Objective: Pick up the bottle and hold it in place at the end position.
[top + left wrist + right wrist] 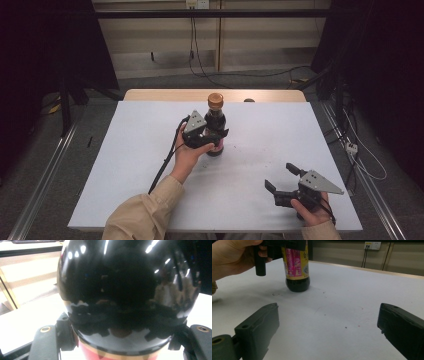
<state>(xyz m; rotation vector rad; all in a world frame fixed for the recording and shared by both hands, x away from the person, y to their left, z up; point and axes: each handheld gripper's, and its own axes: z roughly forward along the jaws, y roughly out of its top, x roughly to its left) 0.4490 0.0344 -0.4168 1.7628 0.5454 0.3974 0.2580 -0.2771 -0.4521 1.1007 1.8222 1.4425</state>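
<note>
My left gripper (216,136) has its 2 jaws closed around the belly of a dark soy sauce bottle (215,125), which stands upright near the middle of the white surface (125,165), its brown cap (215,100) pointing up. In the left gripper view the glossy black body of the bottle (125,290) sits squarely between my jaws, just above its red and gold label band (100,355). My right gripper (281,181) rests low near the front right of the surface, well apart from the bottle, its 2 jaws spread wide and holding nothing; in the right gripper view the bottle (297,270) stands farther off with my left hand (232,257) beside it.

The step in hand looks like steadying the bottle. To do it well, I judge I should keep the left grip level and firm on the rounded glass, which is slick and could twist, hold the base flat on the surface, and bring the right jaws up square to the cap rather than at a slant.
</note>
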